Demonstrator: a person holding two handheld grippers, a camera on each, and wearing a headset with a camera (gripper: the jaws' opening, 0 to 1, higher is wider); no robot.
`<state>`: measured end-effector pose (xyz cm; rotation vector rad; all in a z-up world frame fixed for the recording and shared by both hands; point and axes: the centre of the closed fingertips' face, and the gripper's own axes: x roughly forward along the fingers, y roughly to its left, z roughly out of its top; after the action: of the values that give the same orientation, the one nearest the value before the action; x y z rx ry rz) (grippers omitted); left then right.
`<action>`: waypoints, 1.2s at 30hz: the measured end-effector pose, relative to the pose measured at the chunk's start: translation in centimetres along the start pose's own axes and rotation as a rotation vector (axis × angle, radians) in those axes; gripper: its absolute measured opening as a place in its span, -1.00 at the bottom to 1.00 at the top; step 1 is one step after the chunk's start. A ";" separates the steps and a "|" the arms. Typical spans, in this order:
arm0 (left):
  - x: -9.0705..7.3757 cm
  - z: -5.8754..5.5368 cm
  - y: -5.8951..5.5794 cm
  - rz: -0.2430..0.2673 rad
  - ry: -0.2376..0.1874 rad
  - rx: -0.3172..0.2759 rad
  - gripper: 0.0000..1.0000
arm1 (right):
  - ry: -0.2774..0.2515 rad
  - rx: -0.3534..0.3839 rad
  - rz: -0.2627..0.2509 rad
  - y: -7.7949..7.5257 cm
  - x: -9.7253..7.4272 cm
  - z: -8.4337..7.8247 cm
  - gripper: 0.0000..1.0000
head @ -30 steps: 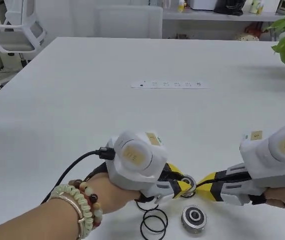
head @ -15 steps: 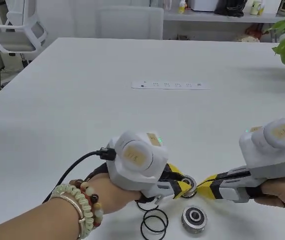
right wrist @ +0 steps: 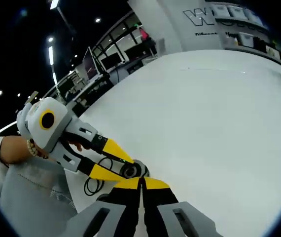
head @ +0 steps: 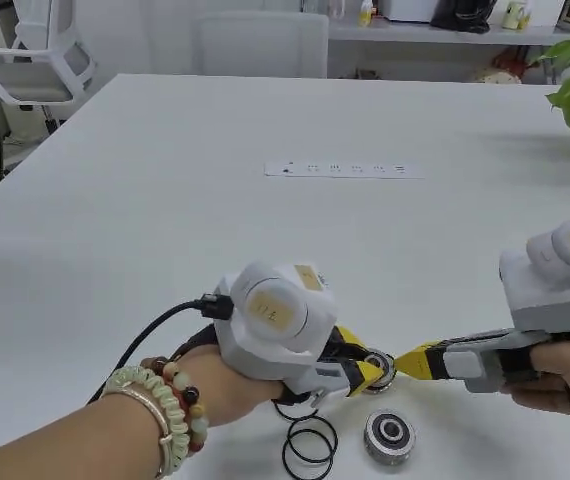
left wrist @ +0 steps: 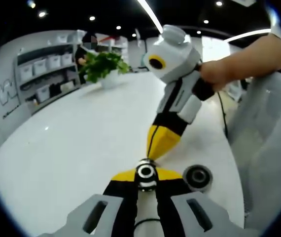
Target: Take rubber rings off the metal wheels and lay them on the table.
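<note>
- Near edge of the table (head: 215, 220), centre: my left gripper (left wrist: 145, 178) is clamped on a small metal wheel (head: 378, 369). The jaws are narrow around it, and I judge it is held just off the surface.
- My right gripper (right wrist: 141, 183) comes in from the right with its jaws pressed together and its tips touching the wheel's right side. Whether a rubber ring is pinched between them I cannot tell; it is too small.
- Risk: if I pull right on a poor bite, the tips slip off and the ring snaps back onto the wheel.
- Risk: a stretched ring that lets go all at once could flick off the near edge. It could also twist the wheel out of the left jaws, since only the yellow tips hold it.
- Risk: if dropped, the held wheel would land near the second wheel (head: 389, 437), which lies flat just nearer to me, and it could roll.
- Held wheel: shiny steel with a dark centre, bearing-like. There is a dark band at the rim, probably the ring, but I am not sure.
- Loose rubber rings (head: 310, 442): thin black loops, overlapping, flat on the table left of the flat wheel. I judge the job is partly done.
- Far side: power strip (head: 343, 169), well apart, no concern.
</note>
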<state>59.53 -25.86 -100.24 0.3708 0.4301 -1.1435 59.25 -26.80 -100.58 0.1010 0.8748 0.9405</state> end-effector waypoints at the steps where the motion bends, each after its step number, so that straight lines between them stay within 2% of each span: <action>1: 0.0 0.0 0.0 0.001 0.000 0.001 -0.72 | 0.003 -0.005 -0.004 0.1 0.0 0.0 -1.00; 5: 0.0 0.0 0.1 0.014 -0.010 0.010 -0.72 | -0.002 -0.010 -0.015 0.5 0.2 0.3 -1.00; 13: -0.1 0.0 0.1 0.011 -0.013 0.008 -0.73 | 0.001 -0.043 -0.005 1.2 0.4 0.6 -1.00; 17: -0.1 0.0 0.1 0.011 -0.013 0.009 -0.73 | -0.006 -0.044 0.010 1.5 0.5 0.8 -1.00; 20: -0.1 0.0 0.1 0.011 -0.013 0.010 -0.72 | -0.002 -0.075 0.010 1.6 0.7 0.9 -1.00; 21: -0.1 0.0 0.1 0.012 -0.016 0.010 -0.72 | -0.026 -0.078 0.031 2.1 0.7 1.4 -1.00; 22: -0.1 0.0 0.0 0.013 -0.017 0.008 -0.72 | -0.027 -0.074 0.038 2.3 0.6 1.5 -1.00; 23: -0.1 0.0 0.0 0.014 -0.017 0.009 -0.72 | -0.022 -0.081 0.025 2.1 0.6 1.6 -1.00; 24: -0.1 0.0 0.1 0.014 -0.017 0.009 -0.72 | -0.006 -0.134 -0.011 1.5 0.6 1.4 -1.00; 28: -0.1 0.0 0.0 0.021 -0.018 0.002 -0.72 | 0.013 -0.117 -0.027 1.0 0.8 0.9 -1.00; 36: -0.4 0.3 0.1 0.003 -0.002 -0.019 -0.71 | -0.010 -0.101 -0.037 0.6 0.4 1.3 -1.00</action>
<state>59.54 -25.61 -99.79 0.3532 0.4383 -1.1359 59.90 -25.75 -99.71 0.0034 0.8158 0.9471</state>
